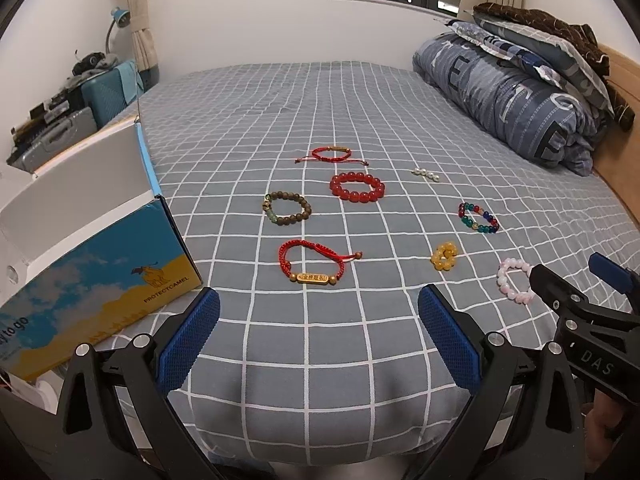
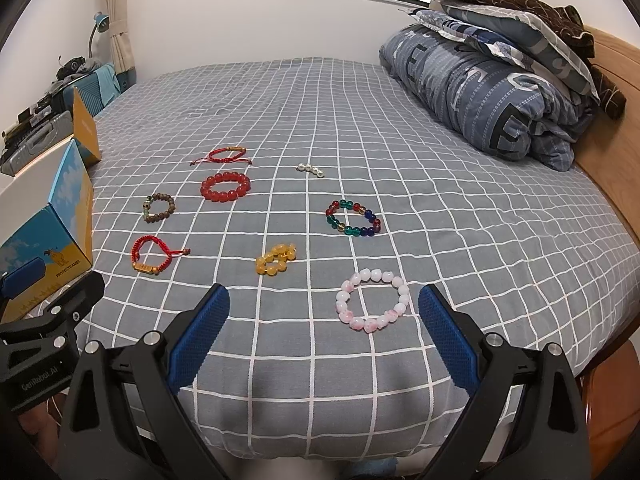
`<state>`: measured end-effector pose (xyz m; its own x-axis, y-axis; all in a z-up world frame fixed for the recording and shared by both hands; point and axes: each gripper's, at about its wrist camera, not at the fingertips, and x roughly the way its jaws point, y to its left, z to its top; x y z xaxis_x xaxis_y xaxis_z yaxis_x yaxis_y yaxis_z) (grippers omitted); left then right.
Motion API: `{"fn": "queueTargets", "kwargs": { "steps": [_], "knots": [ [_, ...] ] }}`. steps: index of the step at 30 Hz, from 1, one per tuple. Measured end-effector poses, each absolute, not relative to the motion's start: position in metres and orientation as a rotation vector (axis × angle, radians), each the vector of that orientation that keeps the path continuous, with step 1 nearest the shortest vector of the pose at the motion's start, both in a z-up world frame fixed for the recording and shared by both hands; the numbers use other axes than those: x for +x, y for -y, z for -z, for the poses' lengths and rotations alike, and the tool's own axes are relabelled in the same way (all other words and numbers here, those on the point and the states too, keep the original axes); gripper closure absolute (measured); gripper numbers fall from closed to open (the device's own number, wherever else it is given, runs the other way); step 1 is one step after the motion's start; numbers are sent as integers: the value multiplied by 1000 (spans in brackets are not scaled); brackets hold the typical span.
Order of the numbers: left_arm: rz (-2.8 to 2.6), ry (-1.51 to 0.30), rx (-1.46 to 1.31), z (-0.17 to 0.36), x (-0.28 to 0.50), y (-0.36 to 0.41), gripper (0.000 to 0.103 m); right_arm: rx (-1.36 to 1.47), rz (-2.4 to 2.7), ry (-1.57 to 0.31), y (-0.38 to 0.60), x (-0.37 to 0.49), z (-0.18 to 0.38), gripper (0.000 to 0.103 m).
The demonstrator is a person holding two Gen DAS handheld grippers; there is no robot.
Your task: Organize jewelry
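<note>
Both grippers hover low over the near edge of the bed [image 1: 360,100], jaws wide apart and holding nothing: the left gripper [image 1: 319,338] near the open box [image 1: 96,276], the right gripper [image 2: 324,336] just short of the pink bracelet [image 2: 374,300]. The jewelry lies spread on the checked sheet, pieces apart from each other: a red cord bracelet [image 1: 316,266], a brown one [image 1: 287,207], a red bead one [image 1: 357,187], a thin red cord [image 1: 331,154], pearls [image 1: 426,175], a multicolour one [image 1: 478,218] and a yellow one [image 1: 443,256]. Folded bedding [image 1: 516,92] sits at the headboard end
</note>
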<state>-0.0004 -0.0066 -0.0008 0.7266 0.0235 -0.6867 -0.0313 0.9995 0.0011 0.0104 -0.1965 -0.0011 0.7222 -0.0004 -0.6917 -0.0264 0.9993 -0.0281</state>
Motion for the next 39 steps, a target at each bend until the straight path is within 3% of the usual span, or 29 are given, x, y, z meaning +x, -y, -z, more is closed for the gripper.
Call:
{"fn": "queueTargets", "kwargs": {
  "steps": [39],
  "knots": [
    [-26, -762, -34, 2, -1, 8, 6, -35, -20, -766, 195, 11, 3, 11]
  ]
}}
